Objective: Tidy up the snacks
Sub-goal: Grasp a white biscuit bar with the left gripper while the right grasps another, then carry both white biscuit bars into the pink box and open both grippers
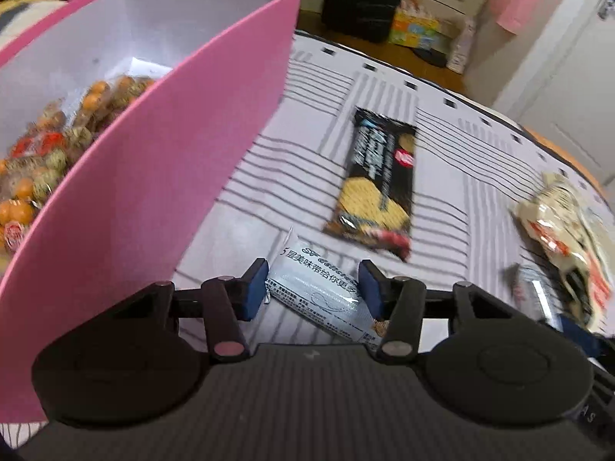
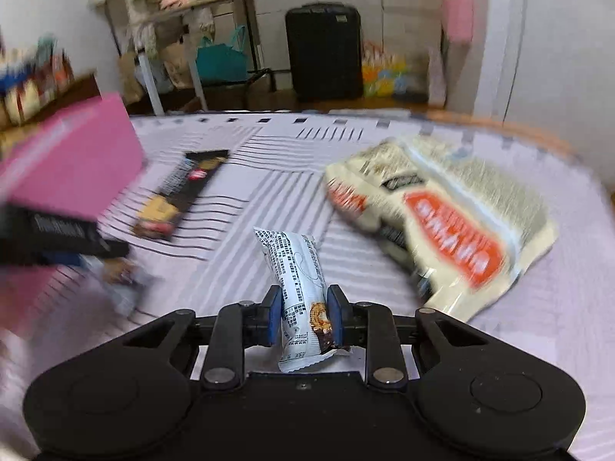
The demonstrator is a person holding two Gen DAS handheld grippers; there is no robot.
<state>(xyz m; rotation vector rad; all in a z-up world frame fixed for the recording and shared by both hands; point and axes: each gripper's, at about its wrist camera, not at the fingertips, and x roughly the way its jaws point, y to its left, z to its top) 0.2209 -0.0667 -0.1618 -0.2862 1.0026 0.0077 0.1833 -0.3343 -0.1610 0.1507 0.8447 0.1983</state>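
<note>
Setting: a lived-in home room. Surface covered with a grey striped cloth (image 2: 269,192). Behind it: black suitcase (image 2: 323,52) upright on wooden floor, white cupboard doors (image 2: 546,38), teal bag (image 2: 221,57) under a folding rack, pink garment (image 2: 457,11) hanging by the cupboard.

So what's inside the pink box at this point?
The pink box holds a heap of small wrapped snacks, orange, red and greenish, against its white lining. Its near wall hides the bottom and whatever lies closest to the camera.
</note>
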